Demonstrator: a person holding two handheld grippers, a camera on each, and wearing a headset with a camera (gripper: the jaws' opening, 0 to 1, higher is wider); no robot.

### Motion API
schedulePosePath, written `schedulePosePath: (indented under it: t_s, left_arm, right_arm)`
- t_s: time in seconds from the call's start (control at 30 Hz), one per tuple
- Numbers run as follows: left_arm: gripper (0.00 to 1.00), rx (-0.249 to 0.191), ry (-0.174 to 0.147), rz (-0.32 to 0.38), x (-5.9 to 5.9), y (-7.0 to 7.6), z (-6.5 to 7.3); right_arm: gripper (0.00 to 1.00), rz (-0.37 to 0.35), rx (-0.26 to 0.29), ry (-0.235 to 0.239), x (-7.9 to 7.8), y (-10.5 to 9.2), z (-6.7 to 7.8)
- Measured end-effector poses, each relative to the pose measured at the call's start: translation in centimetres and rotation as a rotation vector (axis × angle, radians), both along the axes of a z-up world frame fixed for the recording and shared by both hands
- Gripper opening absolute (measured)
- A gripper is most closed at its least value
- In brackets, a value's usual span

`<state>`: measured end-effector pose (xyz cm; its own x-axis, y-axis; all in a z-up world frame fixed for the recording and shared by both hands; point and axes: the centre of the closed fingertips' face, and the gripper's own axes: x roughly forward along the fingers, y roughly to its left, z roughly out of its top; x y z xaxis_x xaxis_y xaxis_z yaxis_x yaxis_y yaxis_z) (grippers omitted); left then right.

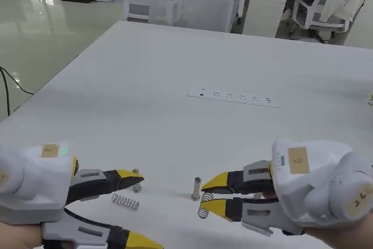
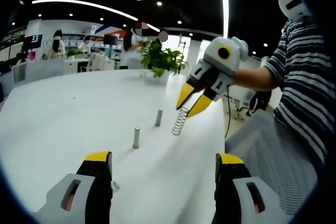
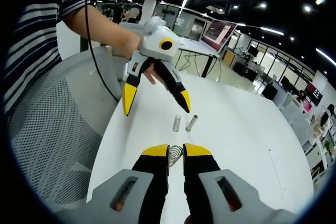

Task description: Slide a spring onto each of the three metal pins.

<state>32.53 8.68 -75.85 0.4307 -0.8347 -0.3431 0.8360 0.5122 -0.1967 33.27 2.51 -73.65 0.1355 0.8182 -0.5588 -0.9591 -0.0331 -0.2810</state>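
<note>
On a white counter (image 1: 175, 74) in an open-plan office, a person holds a yellow-tipped two-jaw tool in each hand. The right tool (image 1: 208, 195) has its jaws drawn almost together, pinching the top of a small coiled steel spring (image 3: 176, 155). In the left gripper view that spring hangs at a slant below the yellow tips, its lower end close to the counter. It hangs just beside a short upright metal pin (image 1: 196, 188); whether spring and pin touch cannot be told.

The left tool (image 1: 137, 207) is spread wide and grips nothing. Its upper tip is just beside a second upright metal pin (image 1: 136, 186). A second steel spring (image 1: 125, 201) lies on its side on the counter, between the spread jaws and touching neither. In the left gripper view the two pins stand near each other, both bare of springs.

In the right gripper view the left tool hangs above the loose spring and the pin beside it, held by a hand at the end of a striped sleeve (image 3: 37, 30). A flat white power strip (image 1: 233, 96) lies farther back on the counter, well apart from the pins.
</note>
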Motion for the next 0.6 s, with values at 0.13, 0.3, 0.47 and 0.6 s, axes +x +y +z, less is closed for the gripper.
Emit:
schedulePosePath:
  t_s: [0.13,0.3,0.47,0.6]
  left_arm:
    - [0.81,0.003,0.001,0.041,0.2,1.4,-0.1]
    - [0.90,-0.002,0.003,0.079,0.2,2.5,-0.2]
    - [0.98,0.001,0.011,0.100,-0.2,3.4,-0.6]
    - [0.98,0.008,0.011,0.109,-0.5,4.0,-0.9]
  right_arm:
    - [0.07,-0.002,0.001,0.000,0.1,0.0,0.0]
    - [0.07,-0.007,0.002,-0.001,0.3,0.0,0.0]
    - [0.07,-0.013,-0.002,-0.001,0.5,-0.1,-0.2]
    - [0.07,-0.018,-0.004,0.002,0.7,-0.1,-0.4]
